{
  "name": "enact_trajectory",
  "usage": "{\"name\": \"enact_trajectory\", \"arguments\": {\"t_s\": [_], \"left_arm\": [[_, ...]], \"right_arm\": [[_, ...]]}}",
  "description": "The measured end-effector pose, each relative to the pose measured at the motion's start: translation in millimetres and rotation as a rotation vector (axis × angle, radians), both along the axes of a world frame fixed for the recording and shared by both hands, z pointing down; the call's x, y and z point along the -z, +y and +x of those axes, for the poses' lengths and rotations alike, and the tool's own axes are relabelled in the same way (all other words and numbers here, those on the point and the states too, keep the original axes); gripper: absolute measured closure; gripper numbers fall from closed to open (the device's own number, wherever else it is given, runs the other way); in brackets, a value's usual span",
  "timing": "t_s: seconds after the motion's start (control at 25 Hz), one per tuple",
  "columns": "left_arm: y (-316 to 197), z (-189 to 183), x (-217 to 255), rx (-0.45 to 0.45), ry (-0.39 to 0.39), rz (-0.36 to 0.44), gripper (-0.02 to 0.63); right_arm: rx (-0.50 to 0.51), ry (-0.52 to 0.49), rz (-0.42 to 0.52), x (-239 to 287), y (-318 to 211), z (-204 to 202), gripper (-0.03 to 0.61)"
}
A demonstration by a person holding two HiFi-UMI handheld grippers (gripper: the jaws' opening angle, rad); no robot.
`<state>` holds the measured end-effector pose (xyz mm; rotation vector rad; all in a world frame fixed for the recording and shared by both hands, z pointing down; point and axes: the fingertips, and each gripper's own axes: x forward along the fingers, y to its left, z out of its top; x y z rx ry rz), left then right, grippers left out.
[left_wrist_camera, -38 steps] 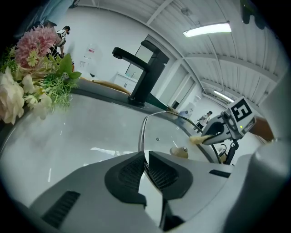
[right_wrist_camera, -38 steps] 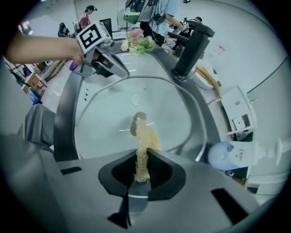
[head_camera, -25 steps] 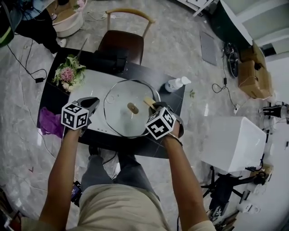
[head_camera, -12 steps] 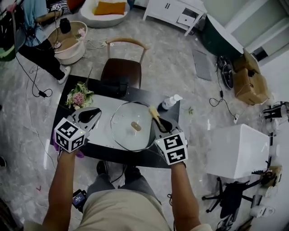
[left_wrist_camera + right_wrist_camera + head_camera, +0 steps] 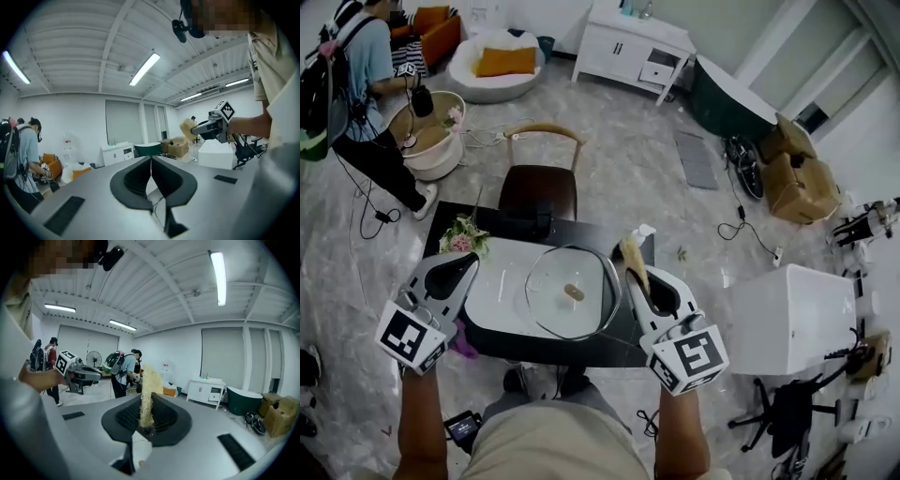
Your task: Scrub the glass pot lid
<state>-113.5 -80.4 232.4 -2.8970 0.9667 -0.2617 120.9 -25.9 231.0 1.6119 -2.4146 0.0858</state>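
Grey marble floor [image 5: 694, 216] lies all around a dark desk [image 5: 623, 339]. The glass pot lid [image 5: 546, 281] lies flat on the desk, with its little knob [image 5: 573, 292] on top in the middle. Both claws are up in the air, well above it. The left claw [image 5: 151, 161] has just been closing. Its two sides now meet and nothing is between them. The right claw [image 5: 145, 417] is squeezed on a straw scrub brush [image 5: 149, 385].

I think the lid is hard, smooth and heavy, and slippery when wet. It could break if it falls. The knob looks like the best place to hold it, or the metal rim [image 5: 527, 292], while the brush rubs the glass.
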Motion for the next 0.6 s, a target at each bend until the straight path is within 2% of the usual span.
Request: {"name": "enact_trajectory", "arguments": {"t_s": [0.16, 0.28, 0.4, 0.6], "left_arm": [[15.9, -12.0, 21.1, 0.014, -0.058, 0.037, 0.594], [24.6, -20.2, 35.3, 0.026, -0.106, 0.094, 0.595], [31.4, -26.2, 47.0, 0.038, -0.148, 0.141, 0.595], [39.2, -31.1, 54.0, 0.023, -0.157, 0.156, 0.595]], "right_arm": [[-0.011, -0.041, 0.068, 36.7, 15.6, 1.7, 0.537], [-0.004, -0.063, 0.07, 48.4, 25.1, -1.0, 0.538], [-0.003, -0.044, 0.081, 56.7, 32.4, -5.6, 0.538], [0.002, -0.029, 0.102, 66.2, 39.9, -12.9, 0.538]]}}
